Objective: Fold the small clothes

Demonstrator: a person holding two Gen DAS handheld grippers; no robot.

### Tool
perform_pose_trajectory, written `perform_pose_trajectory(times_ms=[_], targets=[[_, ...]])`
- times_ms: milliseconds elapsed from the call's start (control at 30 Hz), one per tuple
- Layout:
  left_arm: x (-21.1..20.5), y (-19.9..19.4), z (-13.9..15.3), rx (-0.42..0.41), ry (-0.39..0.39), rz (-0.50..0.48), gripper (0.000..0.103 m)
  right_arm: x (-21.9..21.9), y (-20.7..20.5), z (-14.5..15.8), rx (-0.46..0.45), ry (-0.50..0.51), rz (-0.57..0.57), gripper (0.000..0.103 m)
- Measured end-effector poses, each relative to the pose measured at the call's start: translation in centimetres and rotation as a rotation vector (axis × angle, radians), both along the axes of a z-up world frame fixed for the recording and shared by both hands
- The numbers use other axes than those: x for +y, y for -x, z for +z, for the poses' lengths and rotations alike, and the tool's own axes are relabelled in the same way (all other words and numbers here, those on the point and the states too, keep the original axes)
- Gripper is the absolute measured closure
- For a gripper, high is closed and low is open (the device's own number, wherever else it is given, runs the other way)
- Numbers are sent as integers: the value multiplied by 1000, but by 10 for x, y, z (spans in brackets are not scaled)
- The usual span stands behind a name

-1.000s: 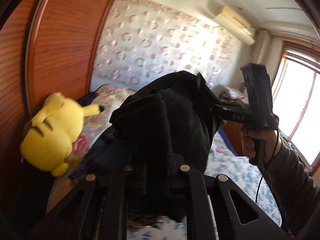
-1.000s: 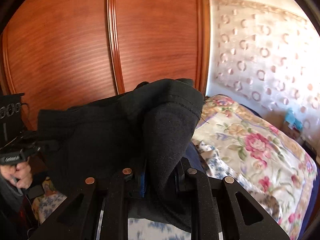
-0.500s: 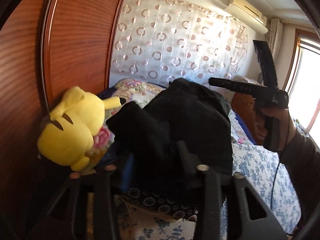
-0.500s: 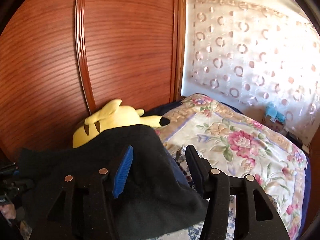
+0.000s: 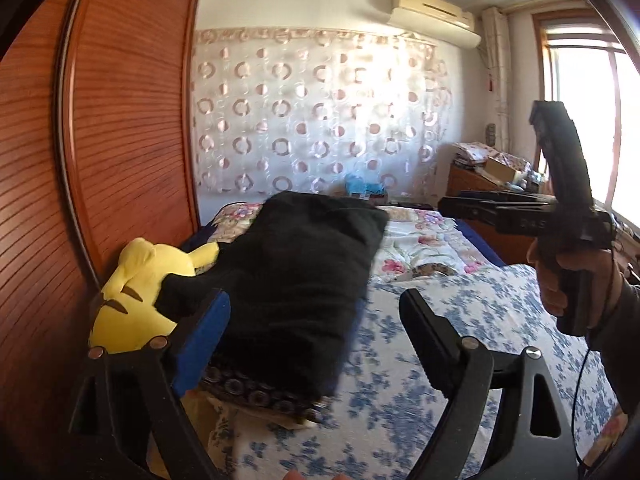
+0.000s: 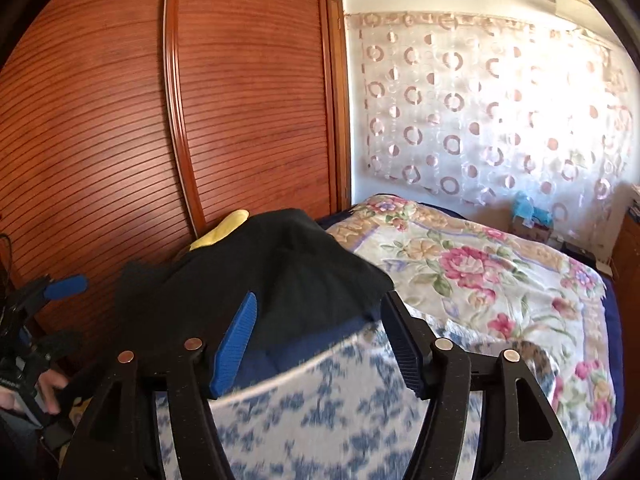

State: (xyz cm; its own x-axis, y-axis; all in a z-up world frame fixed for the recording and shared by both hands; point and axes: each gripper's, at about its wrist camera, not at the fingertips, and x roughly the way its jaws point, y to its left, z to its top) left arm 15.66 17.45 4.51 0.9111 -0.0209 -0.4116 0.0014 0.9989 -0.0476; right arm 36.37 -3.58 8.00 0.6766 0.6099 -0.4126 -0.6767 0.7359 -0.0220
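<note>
Both grippers spread wide, nothing held; black garment on bed.
Black garment (image 5: 296, 280) piled beside yellow plush (image 5: 140, 300), just ahead of left gripper (image 5: 316, 344) and right gripper (image 6: 320, 344), on bed (image 5: 440, 320).

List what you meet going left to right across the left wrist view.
Wooden wardrobe door → yellow plush toy → black garment → floral quilt → right tool in the person's hand
</note>
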Motion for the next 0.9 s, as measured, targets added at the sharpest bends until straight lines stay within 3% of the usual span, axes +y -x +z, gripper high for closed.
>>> perform_pose_trajectory(times_ms=[267,733,900], targets=[[-50,15,0,25,2,-74,16,-56,103,-4,-52,-23,-86,22],[-131,53,23,-28,-23,-141,16,-101,242,-5,-115,-86,-310,18],[-141,63,27,-32,-15,-111,16,-103,287,-11,-133,-96,-386,18]])
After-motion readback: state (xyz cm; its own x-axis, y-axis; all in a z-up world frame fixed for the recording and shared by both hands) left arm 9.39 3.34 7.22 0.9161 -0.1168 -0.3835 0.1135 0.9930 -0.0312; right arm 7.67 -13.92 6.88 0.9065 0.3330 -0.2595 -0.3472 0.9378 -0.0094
